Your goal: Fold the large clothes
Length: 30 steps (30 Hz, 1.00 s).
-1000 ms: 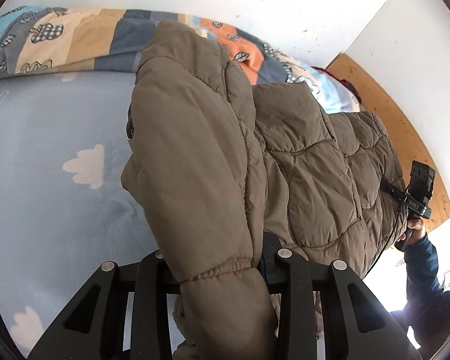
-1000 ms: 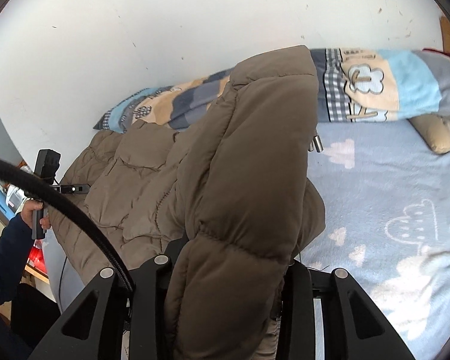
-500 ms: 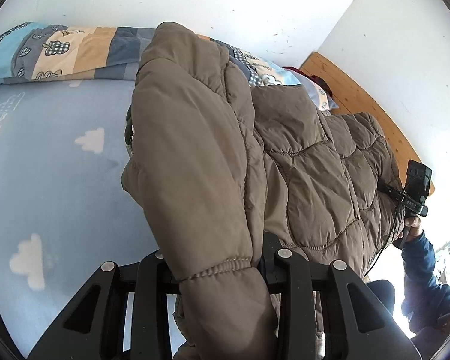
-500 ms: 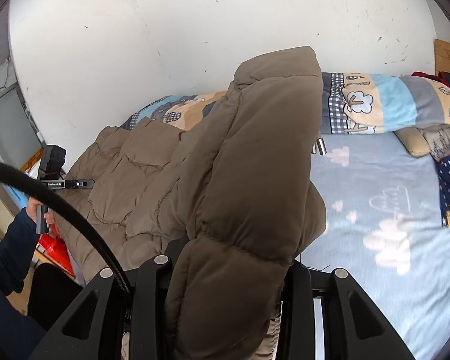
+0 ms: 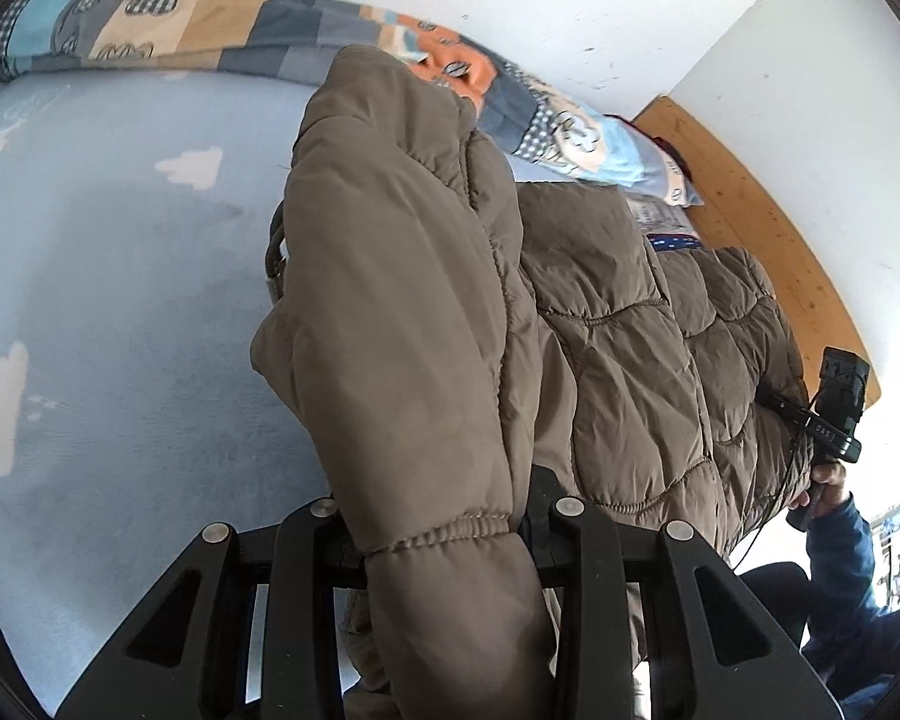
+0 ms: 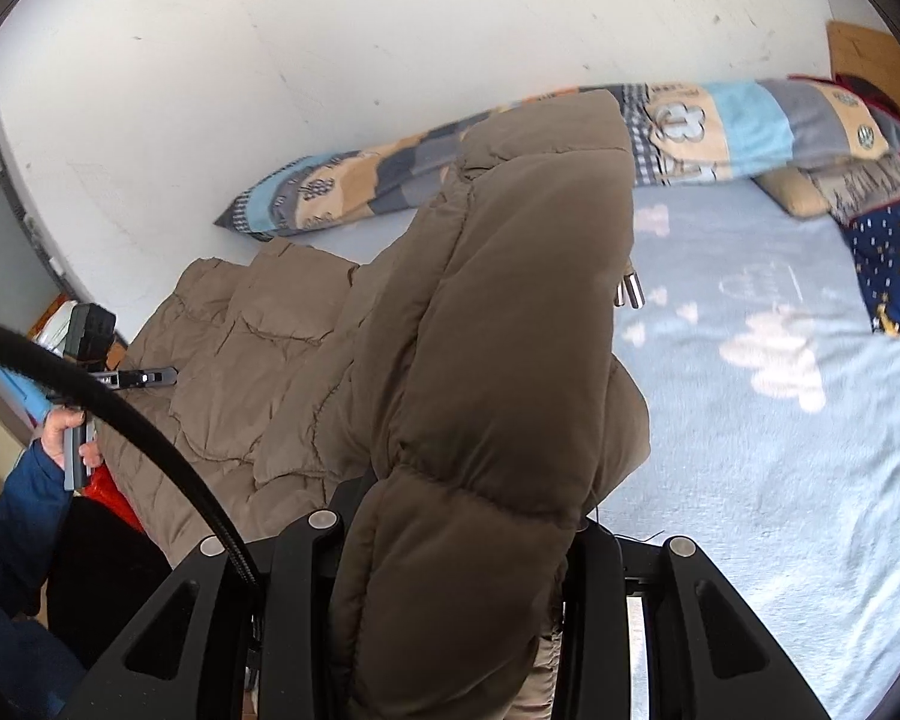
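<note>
The left gripper (image 5: 444, 540) is clamped on a sleeve cuff of the brown padded coat (image 5: 618, 360), which hangs over the blue bed (image 5: 120, 312). The right gripper (image 6: 450, 540) pinches the coat too. Only the right view shows a starry pillow (image 6: 894, 264); only the left shows the wooden headboard (image 5: 768, 210).

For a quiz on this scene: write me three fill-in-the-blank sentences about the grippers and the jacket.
1. Both grippers are shut on a puffy ____ jacket.
2. The left gripper clamps a sleeve at its elastic ____.
3. The bed sheet under the jacket is light blue with white ____.

Missing words: brown; cuff; clouds
</note>
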Available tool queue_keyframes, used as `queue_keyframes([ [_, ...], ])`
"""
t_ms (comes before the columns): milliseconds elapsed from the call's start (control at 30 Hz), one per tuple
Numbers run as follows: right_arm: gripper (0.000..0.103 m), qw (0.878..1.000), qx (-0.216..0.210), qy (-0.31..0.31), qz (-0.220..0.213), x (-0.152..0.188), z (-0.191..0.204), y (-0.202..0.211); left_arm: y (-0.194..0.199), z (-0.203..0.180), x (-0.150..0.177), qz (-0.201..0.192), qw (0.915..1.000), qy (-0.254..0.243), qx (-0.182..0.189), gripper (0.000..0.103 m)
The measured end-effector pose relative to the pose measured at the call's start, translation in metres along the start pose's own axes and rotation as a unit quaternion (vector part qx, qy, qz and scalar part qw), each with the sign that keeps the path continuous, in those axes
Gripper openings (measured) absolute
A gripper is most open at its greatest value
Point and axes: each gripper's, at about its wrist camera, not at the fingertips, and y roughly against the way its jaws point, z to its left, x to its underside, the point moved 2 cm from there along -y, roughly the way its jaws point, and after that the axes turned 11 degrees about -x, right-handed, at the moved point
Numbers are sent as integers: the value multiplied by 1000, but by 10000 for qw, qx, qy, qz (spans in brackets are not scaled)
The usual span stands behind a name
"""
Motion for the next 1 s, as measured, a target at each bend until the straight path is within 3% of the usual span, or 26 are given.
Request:
queue_keyframes([
  [400, 37, 9995, 155, -259, -1, -14, -37, -49, -37, 20, -19, -30, 9996, 251, -139, 32],
  [600, 37, 9972, 373, -564, 317, -3, -69, -73, -51, 27, -15, 150, 9991, 264, -289, 39],
  [700, 38, 9956, 377, -766, 391, 3, -83, -80, -59, 34, -15, 239, 9985, 382, -327, 45],
  [800, 44, 9934, 340, -1015, 417, 10, -93, -84, -68, 42, -14, 305, 9975, 501, -394, 58],
  [867, 48, 9921, 308, -1141, 421, 14, -100, -86, -73, 47, -12, 357, 9964, 615, -469, 73],
  [1000, 62, 9879, 320, -1455, 435, 23, -111, -87, -81, 63, -7, 450, 9932, 975, -457, 87],
])
